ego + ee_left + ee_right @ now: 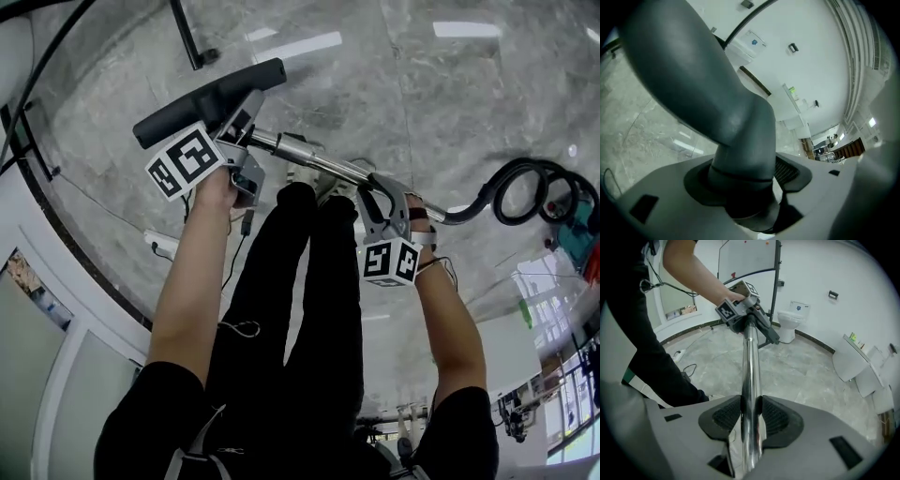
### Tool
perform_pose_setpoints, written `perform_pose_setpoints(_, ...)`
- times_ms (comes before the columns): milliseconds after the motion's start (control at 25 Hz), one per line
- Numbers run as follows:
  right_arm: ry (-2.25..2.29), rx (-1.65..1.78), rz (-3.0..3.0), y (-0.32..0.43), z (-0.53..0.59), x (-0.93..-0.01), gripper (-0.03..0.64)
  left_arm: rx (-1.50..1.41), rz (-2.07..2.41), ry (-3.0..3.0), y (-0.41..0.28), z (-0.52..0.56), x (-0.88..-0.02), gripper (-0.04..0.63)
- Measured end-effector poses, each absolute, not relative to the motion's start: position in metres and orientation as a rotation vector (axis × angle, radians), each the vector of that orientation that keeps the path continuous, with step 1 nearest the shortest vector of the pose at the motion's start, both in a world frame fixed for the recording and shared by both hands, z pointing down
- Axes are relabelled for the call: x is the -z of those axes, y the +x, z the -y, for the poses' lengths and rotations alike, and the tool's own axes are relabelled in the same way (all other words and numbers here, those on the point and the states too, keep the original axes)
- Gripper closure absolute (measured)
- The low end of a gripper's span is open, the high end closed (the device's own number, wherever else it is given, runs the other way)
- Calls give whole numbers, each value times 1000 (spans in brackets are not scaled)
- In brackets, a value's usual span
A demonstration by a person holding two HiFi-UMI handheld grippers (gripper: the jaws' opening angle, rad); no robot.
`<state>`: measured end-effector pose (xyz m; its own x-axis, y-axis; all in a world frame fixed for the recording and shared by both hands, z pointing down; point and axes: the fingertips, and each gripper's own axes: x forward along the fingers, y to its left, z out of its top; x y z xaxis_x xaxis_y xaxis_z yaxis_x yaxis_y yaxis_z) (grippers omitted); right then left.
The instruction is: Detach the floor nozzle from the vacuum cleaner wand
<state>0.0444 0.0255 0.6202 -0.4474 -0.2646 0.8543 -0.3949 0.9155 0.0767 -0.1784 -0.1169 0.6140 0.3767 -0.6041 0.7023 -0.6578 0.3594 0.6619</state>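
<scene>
The vacuum's chrome wand is lifted off the marble floor and runs between my two hands. At its far end sits the black floor nozzle. My left gripper is at the nozzle's dark grey neck. In the left gripper view the neck fills the space between the wide-spread jaws of the left gripper. My right gripper is shut on the wand lower down, pads pressed on both sides of the tube. From there I see the nozzle and the left gripper's marker cube at the wand's far end.
The black hose curls away at the right toward the vacuum body. A white power strip and cables lie on the floor by the person's legs. A toilet and a black stand are at the far wall.
</scene>
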Motion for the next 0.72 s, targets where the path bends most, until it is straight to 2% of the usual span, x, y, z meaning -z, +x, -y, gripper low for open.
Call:
perform_pose_setpoints(40, 480, -171, 2064, 48, -33, -612, 456, -53, 1292, 1311, -175, 117, -607, 294)
perform_pose_setpoints(80, 491, -186, 2063, 52, -40, -606, 457, -52, 1283, 1305, -170, 115, -600, 411)
perform_pose_setpoints(240, 527, -262, 2023, 70, -56, -608, 456, 60, 1171, 1329, -137, 104, -570, 479)
perform_pose_setpoints(480, 444, -291, 2021, 58, -49, -643, 456, 23, 1142, 1555, -112, 104, -545, 486)
perform_pose_setpoints(720, 424, -374, 2188, 1, -18, -628, 454, 2, 1112, 1666, -84, 106, -526, 486)
